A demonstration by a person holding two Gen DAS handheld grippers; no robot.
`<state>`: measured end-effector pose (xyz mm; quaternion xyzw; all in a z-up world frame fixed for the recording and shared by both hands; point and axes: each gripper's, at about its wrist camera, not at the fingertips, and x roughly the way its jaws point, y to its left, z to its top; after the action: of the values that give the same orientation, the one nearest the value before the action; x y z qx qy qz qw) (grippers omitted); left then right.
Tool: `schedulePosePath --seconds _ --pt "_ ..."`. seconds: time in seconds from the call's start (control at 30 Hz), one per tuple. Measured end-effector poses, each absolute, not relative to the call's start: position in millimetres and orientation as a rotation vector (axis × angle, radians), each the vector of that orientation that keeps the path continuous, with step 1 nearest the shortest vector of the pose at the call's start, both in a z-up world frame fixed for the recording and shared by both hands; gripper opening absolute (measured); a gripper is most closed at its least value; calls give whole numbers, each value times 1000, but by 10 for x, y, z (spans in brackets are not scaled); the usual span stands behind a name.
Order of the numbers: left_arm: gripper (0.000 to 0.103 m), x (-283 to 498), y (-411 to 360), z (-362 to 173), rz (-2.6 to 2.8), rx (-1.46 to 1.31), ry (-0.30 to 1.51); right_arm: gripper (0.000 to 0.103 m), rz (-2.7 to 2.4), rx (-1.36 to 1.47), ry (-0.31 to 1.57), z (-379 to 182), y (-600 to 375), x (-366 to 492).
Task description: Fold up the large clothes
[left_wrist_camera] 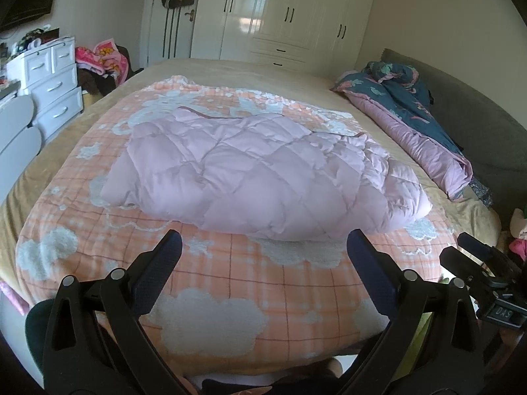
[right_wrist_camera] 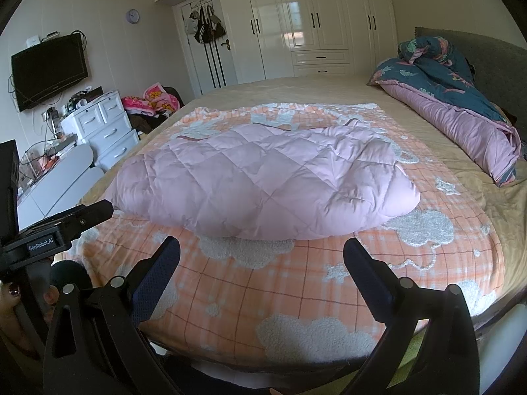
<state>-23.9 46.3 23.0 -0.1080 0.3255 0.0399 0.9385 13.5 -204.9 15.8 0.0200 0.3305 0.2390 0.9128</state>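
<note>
Quilted jacket [left_wrist_camera: 260,171], sleeves tucked unseen

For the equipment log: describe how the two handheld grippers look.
Both the left gripper and right gripper have black plastic frames with silver pivot pins and dark blue textured fingers. The left gripper's body carries a white "GenRobot.AI" label.

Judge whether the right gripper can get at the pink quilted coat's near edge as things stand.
Probably yes: the right gripper is open, facing the pink quilted coat, with only bare orange blanket between them.
</note>
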Motion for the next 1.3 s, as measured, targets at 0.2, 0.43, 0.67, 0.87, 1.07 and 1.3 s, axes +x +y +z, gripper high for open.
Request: schedulePosePath --seconds 0.2,0.43,0.67,0.87,1.07,1.3 --pt "94 -248 466 234 85 -214 665 99 490 41 681 161 -2042 129" --pt "94 -258 473 247 86 -212 663 99 489 41 679 158 -2049 132" --pt "94 -252 460 256 94 -200 668 99 490 39 678 155 -2052 133" --pt "94 -254 464 257 94 -200 667 99 489 39 678 158 -2049 127" --pt "94 -255 464 259 93 -200 667 99 489 38 678 158 -2047 132" --pt "94 -257 467 259 92 -198 668 99 490 38 678 159 -2045 130"
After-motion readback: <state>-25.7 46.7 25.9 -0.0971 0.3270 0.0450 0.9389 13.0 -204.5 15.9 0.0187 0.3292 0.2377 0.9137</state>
